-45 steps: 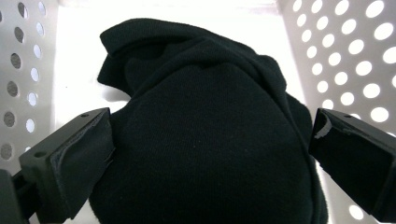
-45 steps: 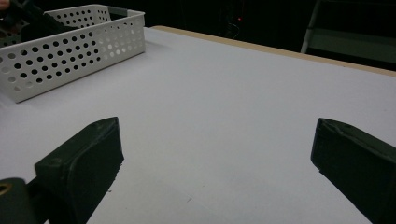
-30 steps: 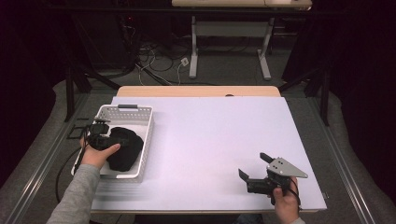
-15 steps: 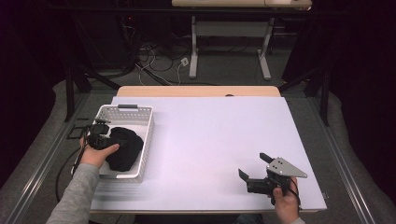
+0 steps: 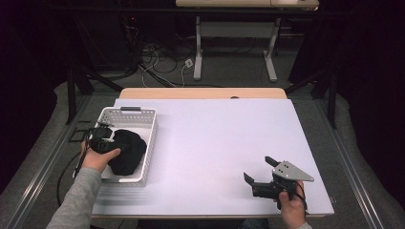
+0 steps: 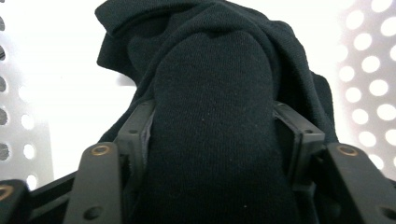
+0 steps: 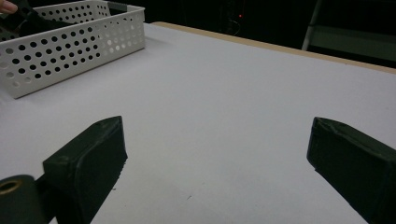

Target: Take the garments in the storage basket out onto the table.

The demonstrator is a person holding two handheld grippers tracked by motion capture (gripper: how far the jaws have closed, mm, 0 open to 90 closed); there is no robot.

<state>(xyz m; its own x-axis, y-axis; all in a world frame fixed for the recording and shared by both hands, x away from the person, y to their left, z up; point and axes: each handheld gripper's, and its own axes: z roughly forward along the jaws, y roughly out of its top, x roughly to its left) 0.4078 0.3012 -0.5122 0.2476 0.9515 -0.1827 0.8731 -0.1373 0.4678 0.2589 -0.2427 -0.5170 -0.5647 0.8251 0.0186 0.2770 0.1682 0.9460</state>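
The left hand-held gripper [image 6: 212, 140] has just been closing and now grips the black cloth [image 5: 126, 151] in the white basket [image 5: 143, 119]. Cloth is bunched, long axis approx. along the basket's length. The right hand-held gripper [image 5: 260, 172] is open above the tabletop [image 5: 215, 138].

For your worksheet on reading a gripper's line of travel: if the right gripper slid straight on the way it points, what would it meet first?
The right gripper points over bare table; the white basket lies off to the side, so probably nothing, though depth is unclear.

Bright lit table [image 5: 229, 143], dark surroundings, blown-out glare in left gripper view
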